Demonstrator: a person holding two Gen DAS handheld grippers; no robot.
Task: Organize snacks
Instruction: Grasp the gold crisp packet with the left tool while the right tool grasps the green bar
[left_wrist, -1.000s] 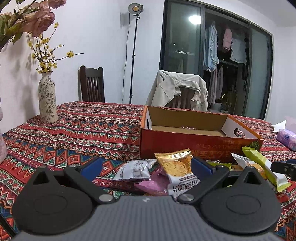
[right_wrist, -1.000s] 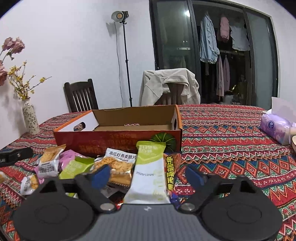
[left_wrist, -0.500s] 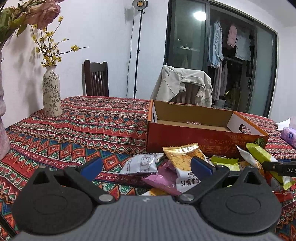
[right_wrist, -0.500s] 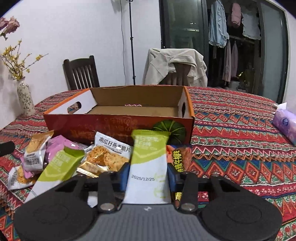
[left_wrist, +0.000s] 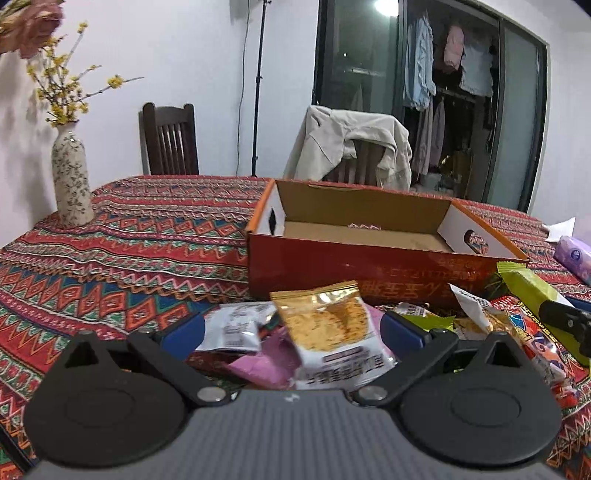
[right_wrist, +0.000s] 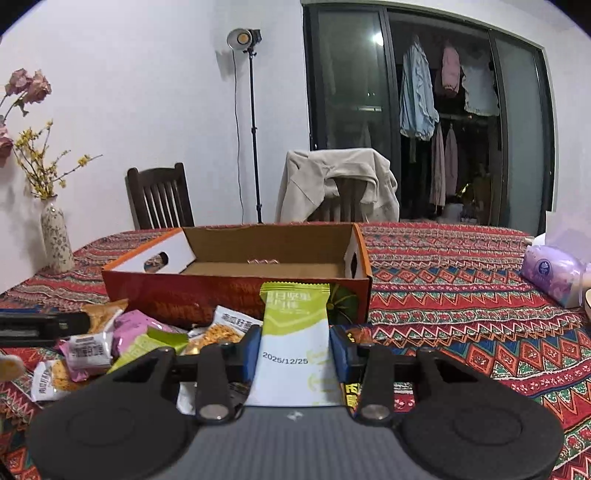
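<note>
Right wrist view: the right gripper (right_wrist: 294, 350) has just squeezed in and its blue pads are now clamped on both sides of a green and white snack packet (right_wrist: 294, 332), which stands upright right in front of the open cardboard box (right_wrist: 236, 291) on the patterned tablecloth (right_wrist: 461, 295). Over on the left wrist view, the left gripper (left_wrist: 291, 330) has its jaws spread wide, hovering over the snack pile (left_wrist: 325, 332) with a gold packet (left_wrist: 325, 325) between the fingers but nothing pinched.

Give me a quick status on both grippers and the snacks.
Right gripper shut on green-white packet. Left gripper open around gold packet. Box empty, path clear.
</note>
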